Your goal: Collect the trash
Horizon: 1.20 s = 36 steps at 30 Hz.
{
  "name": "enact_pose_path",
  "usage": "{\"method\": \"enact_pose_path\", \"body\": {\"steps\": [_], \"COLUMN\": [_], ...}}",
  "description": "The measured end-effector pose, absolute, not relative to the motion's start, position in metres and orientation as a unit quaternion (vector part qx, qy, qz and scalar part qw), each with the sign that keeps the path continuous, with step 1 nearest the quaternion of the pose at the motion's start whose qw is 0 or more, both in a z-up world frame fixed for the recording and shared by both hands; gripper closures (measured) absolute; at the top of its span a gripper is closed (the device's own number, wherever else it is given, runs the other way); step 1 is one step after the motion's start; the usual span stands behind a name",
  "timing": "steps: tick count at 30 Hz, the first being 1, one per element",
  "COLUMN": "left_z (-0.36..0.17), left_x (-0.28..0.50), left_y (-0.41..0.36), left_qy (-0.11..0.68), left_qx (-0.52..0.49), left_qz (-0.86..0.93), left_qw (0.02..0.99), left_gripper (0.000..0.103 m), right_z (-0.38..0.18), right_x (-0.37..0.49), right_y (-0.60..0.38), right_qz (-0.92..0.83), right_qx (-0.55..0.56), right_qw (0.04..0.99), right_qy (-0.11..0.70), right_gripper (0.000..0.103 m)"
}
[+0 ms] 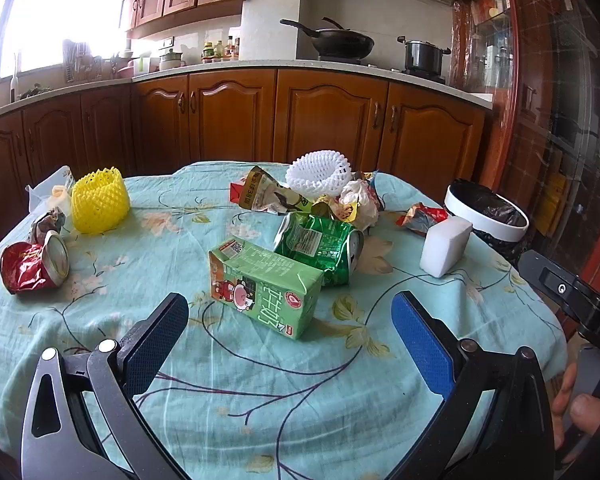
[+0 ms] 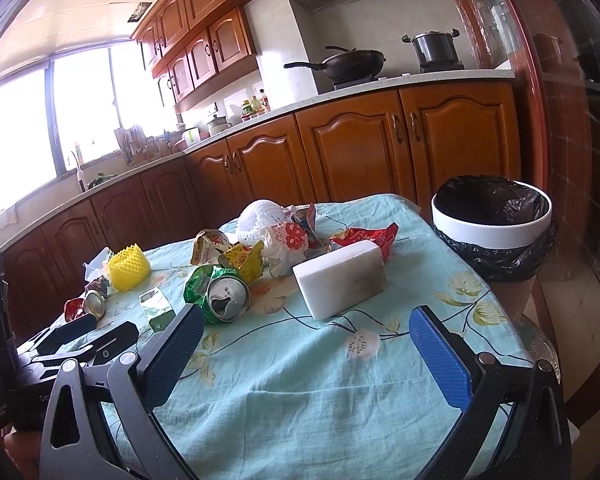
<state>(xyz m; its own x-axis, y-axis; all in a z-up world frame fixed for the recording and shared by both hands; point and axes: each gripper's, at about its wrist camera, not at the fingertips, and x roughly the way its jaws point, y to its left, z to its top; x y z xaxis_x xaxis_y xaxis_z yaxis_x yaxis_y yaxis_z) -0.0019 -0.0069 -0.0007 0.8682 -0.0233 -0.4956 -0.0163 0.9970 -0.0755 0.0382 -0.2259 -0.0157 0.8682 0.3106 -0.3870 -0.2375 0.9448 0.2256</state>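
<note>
Trash lies on a table with a light blue floral cloth [image 1: 260,380]. My left gripper [image 1: 290,312] is open and empty, just in front of a green milk carton [image 1: 264,286]. Behind the carton lies a crushed green can [image 1: 320,248], also in the right wrist view [image 2: 218,294]. My right gripper [image 2: 306,332] is open and empty, in front of a white foam block [image 2: 340,276], which also shows in the left wrist view [image 1: 444,246]. A white bin with a black liner [image 2: 492,220] stands past the table's right edge.
A crushed red can [image 1: 34,266], a yellow foam net [image 1: 100,200], a white foam net [image 1: 320,174] and a pile of wrappers [image 1: 340,204] lie further back. A red wrapper [image 2: 364,238] lies behind the foam block. Wooden kitchen cabinets [image 1: 328,124] stand beyond the table.
</note>
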Motion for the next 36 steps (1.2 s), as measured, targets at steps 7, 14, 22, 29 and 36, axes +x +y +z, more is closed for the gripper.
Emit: {"method": "enact_pose_path", "body": {"steps": [7, 14, 22, 29, 36], "left_z": [0.005, 0.016, 0.026, 0.03, 0.022], "left_x": [0.01, 0.035, 0.077, 0.112, 0.142], "left_y": [0.001, 0.004, 0.002, -0.004, -0.007], "left_qy": [0.267, 0.282, 0.31, 0.338, 0.377], "left_qx": [-0.047, -0.059, -0.067, -0.058, -0.062], "left_qz": [-0.008, -0.021, -0.05, -0.075, -0.094], "left_qw": [0.963, 0.957, 0.947, 0.936, 0.919], "left_gripper": [0.0, 0.001, 0.01, 0.02, 0.027], "right_z": [-0.016, -0.014, -0.013, -0.013, -0.016], "right_x": [0.048, 0.067, 0.092, 0.119, 0.142], "right_y": [-0.225, -0.228, -0.229, -0.235, -0.235], "right_qz": [0.146, 0.149, 0.147, 0.139, 0.135], "right_qx": [0.089, 0.096, 0.101, 0.11, 0.108], "right_qw": [0.96, 0.955, 0.951, 0.942, 0.935], "right_qy": [0.223, 0.236, 0.254, 0.283, 0.31], "right_gripper": [0.0, 0.0, 0.005, 0.019, 0.018]}}
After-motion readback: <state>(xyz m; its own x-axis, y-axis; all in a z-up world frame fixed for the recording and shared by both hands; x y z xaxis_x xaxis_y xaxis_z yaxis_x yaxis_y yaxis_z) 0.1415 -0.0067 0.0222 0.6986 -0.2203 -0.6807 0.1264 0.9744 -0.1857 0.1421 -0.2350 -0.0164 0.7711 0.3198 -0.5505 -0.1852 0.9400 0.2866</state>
